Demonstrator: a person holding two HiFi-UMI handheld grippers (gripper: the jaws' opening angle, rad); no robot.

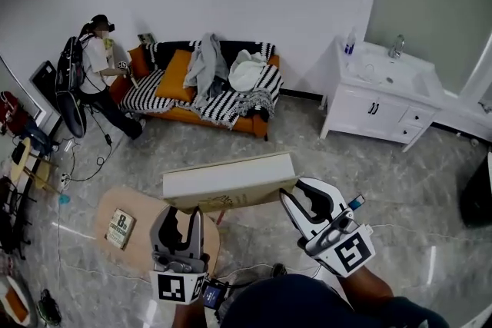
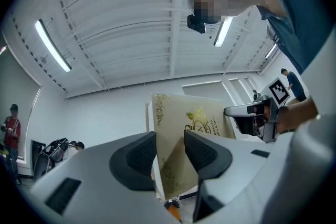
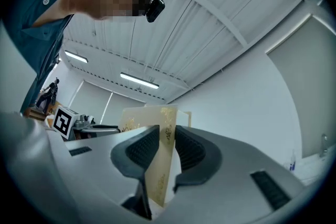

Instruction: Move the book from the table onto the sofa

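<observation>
The large cream book with gold print (image 1: 231,179) is held up in the air, clear of the round pale-wood worktop (image 1: 141,203). The left gripper (image 1: 183,214) and the right gripper (image 1: 296,194) each have their jaws clamped on its near edge. The orange sofa (image 1: 231,121), draped with striped blankets, stands well beyond it.

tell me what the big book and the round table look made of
Book: looks like a stiff card cover, cream and matte, with shiny gold print; the white edge suggests paper pages.
Table: pale, wood-look round top with a matte finish; solid wood or laminate, cannot tell.
</observation>
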